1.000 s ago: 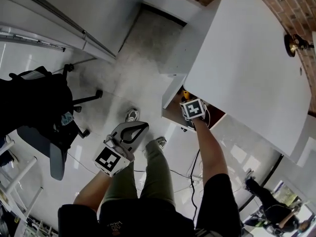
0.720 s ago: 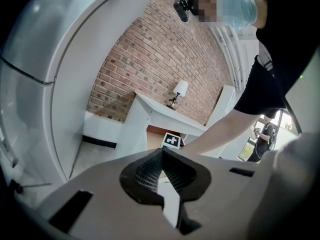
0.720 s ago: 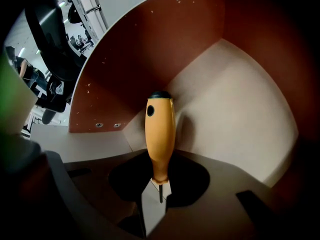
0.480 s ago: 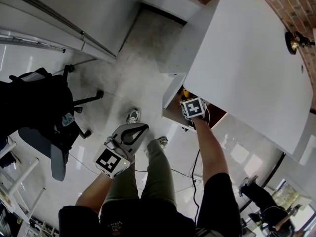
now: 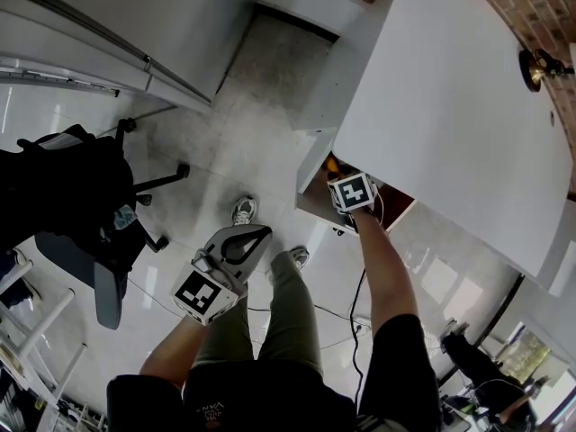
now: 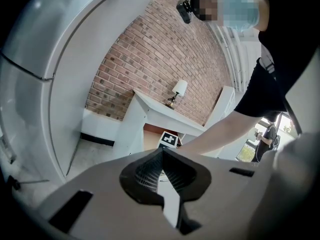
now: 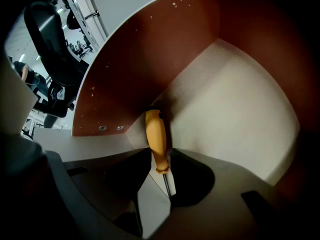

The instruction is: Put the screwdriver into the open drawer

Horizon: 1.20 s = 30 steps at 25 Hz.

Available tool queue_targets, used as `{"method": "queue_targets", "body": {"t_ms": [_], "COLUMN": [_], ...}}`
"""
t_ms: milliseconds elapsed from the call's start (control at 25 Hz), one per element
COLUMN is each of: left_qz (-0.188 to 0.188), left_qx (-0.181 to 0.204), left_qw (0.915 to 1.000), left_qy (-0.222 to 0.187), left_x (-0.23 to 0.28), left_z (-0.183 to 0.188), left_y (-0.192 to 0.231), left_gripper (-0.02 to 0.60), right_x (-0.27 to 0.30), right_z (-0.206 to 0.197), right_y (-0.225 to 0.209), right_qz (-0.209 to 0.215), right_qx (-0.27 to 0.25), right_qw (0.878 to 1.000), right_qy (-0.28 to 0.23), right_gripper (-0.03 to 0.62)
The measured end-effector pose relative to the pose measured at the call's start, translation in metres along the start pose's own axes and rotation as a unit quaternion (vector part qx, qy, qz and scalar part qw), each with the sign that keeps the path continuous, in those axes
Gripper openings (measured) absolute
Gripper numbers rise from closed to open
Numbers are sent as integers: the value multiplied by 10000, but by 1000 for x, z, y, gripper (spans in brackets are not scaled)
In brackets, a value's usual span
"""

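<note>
The screwdriver (image 7: pixel 156 139) has a yellow handle and a thin metal shaft. It hangs handle-down in the corner of the open drawer (image 7: pixel 225 99), which has brown walls and a pale floor. My right gripper (image 7: pixel 162 160) points straight down into the drawer, its jaws opening. The shaft stands between them with a gap at the left jaw. In the head view the handle (image 5: pixel 335 165) peeks out above the right gripper's marker cube (image 5: pixel 351 192), at the drawer (image 5: pixel 313 198). My left gripper (image 5: pixel 258 233) hovers over the person's legs, shut and empty, far from the drawer.
The drawer sticks out from under a white desk (image 5: pixel 450 106) with a small lamp (image 5: pixel 535 66) at its far end. A black office chair (image 5: pixel 81 205) stands at the left. The person's shoes (image 5: pixel 241 211) and cables lie on the glossy floor below.
</note>
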<state>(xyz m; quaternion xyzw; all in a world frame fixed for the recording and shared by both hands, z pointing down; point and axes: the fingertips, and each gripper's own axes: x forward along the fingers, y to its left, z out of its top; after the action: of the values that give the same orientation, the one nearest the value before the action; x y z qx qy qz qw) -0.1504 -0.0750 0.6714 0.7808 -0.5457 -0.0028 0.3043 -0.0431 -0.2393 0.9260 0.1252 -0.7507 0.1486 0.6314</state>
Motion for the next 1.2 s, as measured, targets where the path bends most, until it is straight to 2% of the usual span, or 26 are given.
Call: {"method": "queue_targets", "body": {"t_ms": [240, 400, 680, 880, 1040, 1200], "left_qz": [2, -41, -120, -283, -429, -484], "left_qx": [-27, 2, -41, 51, 157, 232], "left_qw": [10000, 10000, 9999, 9996, 9988, 9983], "left_qy": [0, 43, 26, 48, 192, 242], "left_x": [0, 2, 15, 31, 39, 44], "left_z": [0, -1, 3, 4, -1, 4], "left_y": [-2, -5, -10, -30, -46, -63], "left_gripper": [8, 8, 8, 8, 8, 8], "right_x": [-5, -13, -46, -75, -102, -134], "right_z": [1, 0, 9, -5, -12, -20], "right_y": [0, 1, 4, 7, 9, 16], "right_qz": [2, -33, -44, -89, -305, -440], "right_qx": [49, 17, 60, 196, 373, 668], "right_qw": [9999, 9998, 9965, 9922, 9850, 9737], "right_qy": [-96, -214, -829, -1229, -1658, -2132], "right_gripper": [158, 161, 149, 118, 10, 0]}}
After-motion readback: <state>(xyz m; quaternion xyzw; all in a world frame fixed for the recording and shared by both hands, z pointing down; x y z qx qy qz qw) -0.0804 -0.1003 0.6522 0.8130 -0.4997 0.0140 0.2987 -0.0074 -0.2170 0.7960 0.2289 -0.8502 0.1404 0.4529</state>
